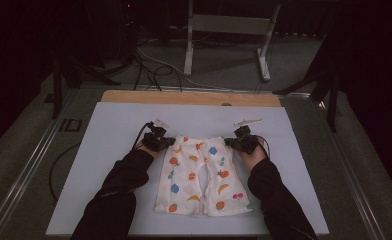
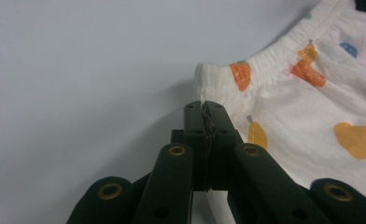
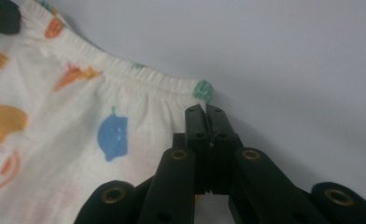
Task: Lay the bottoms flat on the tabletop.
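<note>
Small white pants (image 1: pixel 199 175) with a fruit print lie flat on the white board, waistband away from me and legs toward me. My left gripper (image 1: pixel 170 142) sits at the waistband's left corner. In the left gripper view its jaws (image 2: pixel 204 105) are closed at that corner of the pants (image 2: pixel 312 107), which looks slightly raised. My right gripper (image 1: pixel 230 142) sits at the right corner. The right gripper view has its jaws (image 3: pixel 205 108) pressed together beside a green print on the elastic edge of the pants (image 3: pixel 55 130). Cloth runs under both grippers.
The white board (image 1: pixel 109 150) lies on a wooden top (image 1: pixel 189 97). Two small pale objects (image 1: pixel 160 121) (image 1: pixel 247 121) rest on the board behind the grippers. Cables (image 1: pixel 149 70) and a metal stand (image 1: pixel 224 25) are on the floor beyond. Dark sleeves flank the pants.
</note>
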The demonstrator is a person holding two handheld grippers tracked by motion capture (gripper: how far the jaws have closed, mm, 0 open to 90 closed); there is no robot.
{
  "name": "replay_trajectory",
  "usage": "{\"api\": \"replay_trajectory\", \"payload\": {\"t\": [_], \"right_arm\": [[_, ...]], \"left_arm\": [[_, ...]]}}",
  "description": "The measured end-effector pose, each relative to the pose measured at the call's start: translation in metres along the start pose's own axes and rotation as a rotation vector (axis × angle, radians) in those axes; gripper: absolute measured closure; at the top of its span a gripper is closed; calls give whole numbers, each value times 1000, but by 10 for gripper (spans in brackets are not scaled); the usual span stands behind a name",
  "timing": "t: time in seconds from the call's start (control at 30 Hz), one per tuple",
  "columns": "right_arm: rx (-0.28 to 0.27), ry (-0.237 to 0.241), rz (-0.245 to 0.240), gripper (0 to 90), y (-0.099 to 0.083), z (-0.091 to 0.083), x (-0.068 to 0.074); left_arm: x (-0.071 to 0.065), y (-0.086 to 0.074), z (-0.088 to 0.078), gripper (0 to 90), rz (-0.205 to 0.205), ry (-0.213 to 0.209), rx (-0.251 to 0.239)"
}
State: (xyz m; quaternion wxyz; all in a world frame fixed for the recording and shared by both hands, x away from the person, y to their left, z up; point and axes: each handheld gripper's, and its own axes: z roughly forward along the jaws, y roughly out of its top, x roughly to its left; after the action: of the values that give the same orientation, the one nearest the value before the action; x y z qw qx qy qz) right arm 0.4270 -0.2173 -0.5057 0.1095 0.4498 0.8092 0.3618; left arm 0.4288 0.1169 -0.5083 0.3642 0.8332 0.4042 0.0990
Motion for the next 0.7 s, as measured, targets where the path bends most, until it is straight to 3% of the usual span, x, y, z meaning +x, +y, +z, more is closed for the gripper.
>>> {"api": "replay_trajectory", "payload": {"t": [0.27,0.5,0.63,0.7], "right_arm": [[-33,0,-9,897,25,3,-4],[-43,-25,4,897,51,9,-16],[-49,-33,20,897,66,12,-23],[-52,-35,32,897,73,13,-26]], "left_arm": [[17,22,-3,893,2,21,-19],[31,42,-1,891,47,48,-40],[35,50,2,890,-6,51,-62],[34,52,6,889,1,62,-62]]}}
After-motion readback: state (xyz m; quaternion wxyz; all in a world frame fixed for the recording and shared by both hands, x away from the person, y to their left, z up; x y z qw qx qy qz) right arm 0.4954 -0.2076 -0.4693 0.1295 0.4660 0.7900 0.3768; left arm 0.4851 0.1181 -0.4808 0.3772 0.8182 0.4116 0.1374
